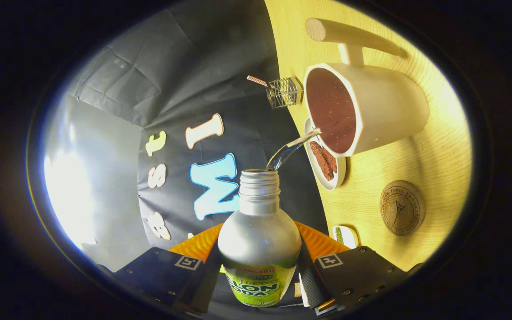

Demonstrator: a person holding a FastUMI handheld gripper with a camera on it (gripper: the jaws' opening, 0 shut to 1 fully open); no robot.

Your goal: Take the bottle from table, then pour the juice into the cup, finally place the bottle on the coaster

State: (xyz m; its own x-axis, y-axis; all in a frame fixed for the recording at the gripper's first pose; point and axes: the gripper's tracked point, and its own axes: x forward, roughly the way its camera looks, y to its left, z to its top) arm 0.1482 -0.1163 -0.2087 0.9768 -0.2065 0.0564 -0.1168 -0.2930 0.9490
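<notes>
Wooden table [371, 186] is carrying everything. Nearest, the gripper [260, 271] is clamping both fingers [311, 284] on the bottle [259, 249], tipped with its open neck toward the cup [371, 111]. Liquid [289, 151] is streaming from the neck into the cup. Beside it a coaster [402, 207] is lying apart; a plate [325, 164] is sitting at the table's edge.

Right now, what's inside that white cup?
The cup shows a dark reddish-brown inside, and a clear stream from the bottle held in the gripper reaches its rim. How full it is cannot be told; its bottom is covered.
</notes>
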